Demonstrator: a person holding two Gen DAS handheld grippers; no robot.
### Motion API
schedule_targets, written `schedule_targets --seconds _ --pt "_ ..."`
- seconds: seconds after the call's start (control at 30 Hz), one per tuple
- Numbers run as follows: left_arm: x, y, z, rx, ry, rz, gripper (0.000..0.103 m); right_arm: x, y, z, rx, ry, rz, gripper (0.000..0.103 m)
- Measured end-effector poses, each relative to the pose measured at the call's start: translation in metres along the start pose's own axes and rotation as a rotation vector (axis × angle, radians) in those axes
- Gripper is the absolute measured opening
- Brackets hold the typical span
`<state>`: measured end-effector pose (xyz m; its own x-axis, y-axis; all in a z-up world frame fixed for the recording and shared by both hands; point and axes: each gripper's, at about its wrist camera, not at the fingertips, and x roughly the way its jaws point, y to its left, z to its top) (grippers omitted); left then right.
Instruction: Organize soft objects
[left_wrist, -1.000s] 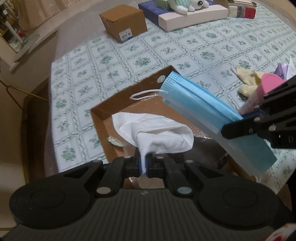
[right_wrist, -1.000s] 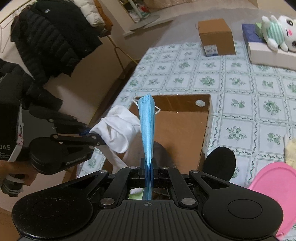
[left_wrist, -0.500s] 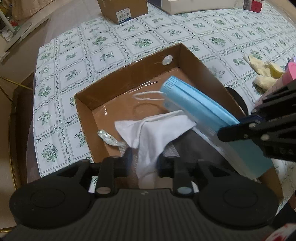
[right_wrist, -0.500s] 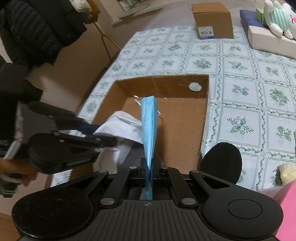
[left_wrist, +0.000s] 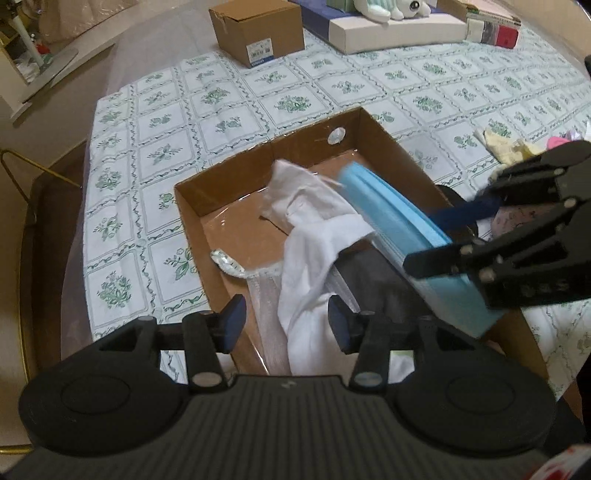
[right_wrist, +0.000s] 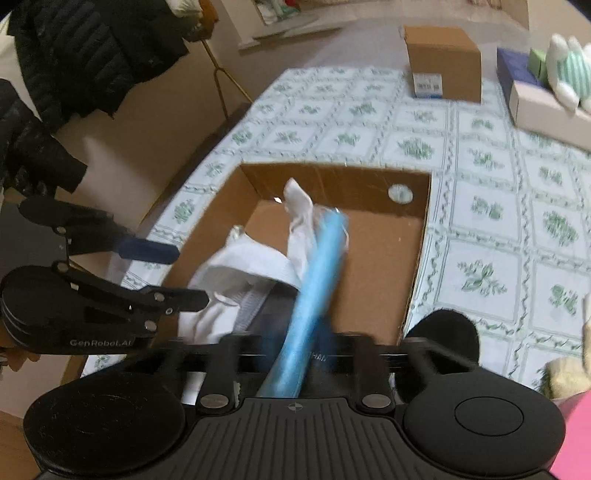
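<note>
Left gripper (left_wrist: 286, 321) released, jaws wide apart; white cloth (left_wrist: 314, 236) draped between them into cardboard box (left_wrist: 229, 184), frame centre. Right gripper (right_wrist: 295, 350) blurred, apparently parted, blue mask (right_wrist: 314, 280) slipping between. Risk: mask or cloth snagging on a finger, lifting out on withdrawal. Floral tablecloth (left_wrist: 155, 155) beneath; dark jackets (right_wrist: 92, 48) upper left.

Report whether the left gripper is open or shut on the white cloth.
Open. The left gripper has its jaws spread wide, and the white cloth drapes loose between them into the cardboard box.
</note>
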<state>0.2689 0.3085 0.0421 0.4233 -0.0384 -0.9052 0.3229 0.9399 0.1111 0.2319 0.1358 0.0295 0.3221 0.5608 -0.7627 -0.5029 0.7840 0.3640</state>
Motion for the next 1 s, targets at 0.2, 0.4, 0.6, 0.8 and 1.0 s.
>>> schedule_targets --seconds 0.2,0.4,0.6,0.8,1.0 --pt "-0.027 -0.002 -0.014 -0.056 -0.050 0.005 0.045 -0.033 0.011 0.001 -0.043 -0.041 -0.001 0.060" --pt "-0.055 -0.015 -0.032 -0.108 -0.110 0.006 0.049 -0.078 0.012 -0.007 -0.048 -0.096 0.014 0.060" --pt "-0.081 -0.037 -0.050 -0.144 -0.169 0.023 0.052 -0.130 0.011 -0.027 -0.031 -0.162 0.041 0.060" --pt "-0.103 -0.067 -0.069 -0.181 -0.229 0.039 0.060 -0.175 0.000 -0.063 -0.010 -0.240 0.043 0.062" --pt "-0.121 -0.103 -0.084 -0.211 -0.300 0.071 0.066 -0.210 -0.023 -0.112 0.029 -0.288 0.011 0.064"
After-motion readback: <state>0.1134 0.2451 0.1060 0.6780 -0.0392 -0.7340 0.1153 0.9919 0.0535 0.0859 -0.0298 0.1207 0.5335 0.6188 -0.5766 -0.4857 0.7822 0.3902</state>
